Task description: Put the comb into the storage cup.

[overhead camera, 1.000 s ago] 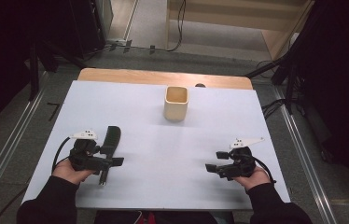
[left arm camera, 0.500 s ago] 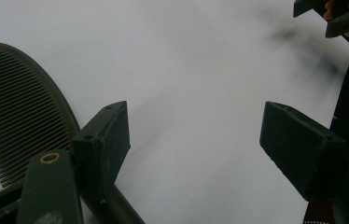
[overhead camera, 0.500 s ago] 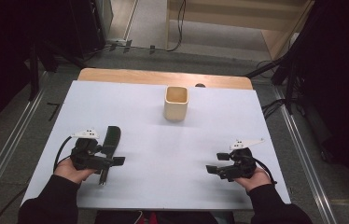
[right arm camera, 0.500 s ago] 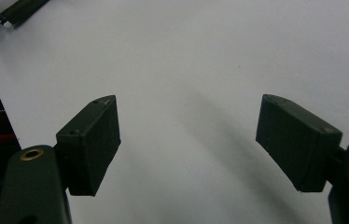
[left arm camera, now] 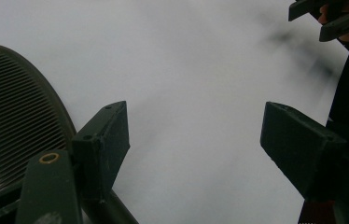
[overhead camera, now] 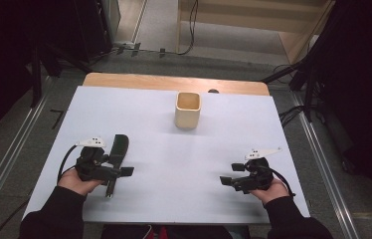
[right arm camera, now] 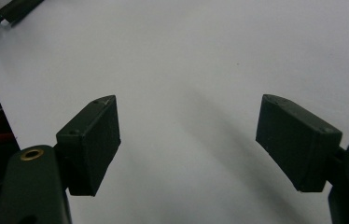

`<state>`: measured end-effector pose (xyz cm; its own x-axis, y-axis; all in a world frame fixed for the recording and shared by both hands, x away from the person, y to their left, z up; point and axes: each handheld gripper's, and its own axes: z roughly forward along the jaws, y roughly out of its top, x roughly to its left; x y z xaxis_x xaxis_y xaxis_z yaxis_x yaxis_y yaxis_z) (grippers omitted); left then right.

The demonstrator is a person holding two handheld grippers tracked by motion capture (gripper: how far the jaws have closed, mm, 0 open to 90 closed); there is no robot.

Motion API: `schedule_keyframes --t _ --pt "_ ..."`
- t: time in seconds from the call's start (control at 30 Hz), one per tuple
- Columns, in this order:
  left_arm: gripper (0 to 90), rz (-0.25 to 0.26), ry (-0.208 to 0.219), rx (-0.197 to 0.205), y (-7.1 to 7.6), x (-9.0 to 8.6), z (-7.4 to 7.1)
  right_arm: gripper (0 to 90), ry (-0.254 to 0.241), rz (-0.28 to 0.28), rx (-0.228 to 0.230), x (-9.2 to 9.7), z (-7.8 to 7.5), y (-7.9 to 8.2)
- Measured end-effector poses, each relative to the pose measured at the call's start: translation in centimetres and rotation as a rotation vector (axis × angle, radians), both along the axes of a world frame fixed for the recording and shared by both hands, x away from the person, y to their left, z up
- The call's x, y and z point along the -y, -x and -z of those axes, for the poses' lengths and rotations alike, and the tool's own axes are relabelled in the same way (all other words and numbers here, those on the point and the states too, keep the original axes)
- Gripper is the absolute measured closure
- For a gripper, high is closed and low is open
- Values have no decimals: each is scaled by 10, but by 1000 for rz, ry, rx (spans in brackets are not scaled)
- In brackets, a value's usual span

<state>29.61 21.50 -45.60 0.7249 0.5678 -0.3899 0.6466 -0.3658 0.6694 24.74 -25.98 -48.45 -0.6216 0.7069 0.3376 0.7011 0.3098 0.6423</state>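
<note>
One comb (overhead camera: 117,158) and one cup (overhead camera: 188,110) on the tabletop (overhead camera: 184,164). Left gripper (overhead camera: 127,171) beside the comb, right gripper (overhead camera: 225,180) apart; both sets of fingers spread, holding nothing.

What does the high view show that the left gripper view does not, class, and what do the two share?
High view alone: the square beige wooden cup standing upright far across the white table sheet, and the forearms. Left gripper view alone: the fine teeth of the dark plastic comb, close up. Shared: the comb beside the open left hand-held gripper, the white sheet, and the right hand-held gripper farther off.
</note>
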Motion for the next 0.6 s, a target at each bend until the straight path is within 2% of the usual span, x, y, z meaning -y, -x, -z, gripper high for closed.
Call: schedule_keyframes --t 0.4,0.6 --pt "227 30 21 4 0 14 -4 201 6 4 0 0 0 0" --pt "250 52 7 -5 0 20 -4 201 10 2 1 0 0 0"
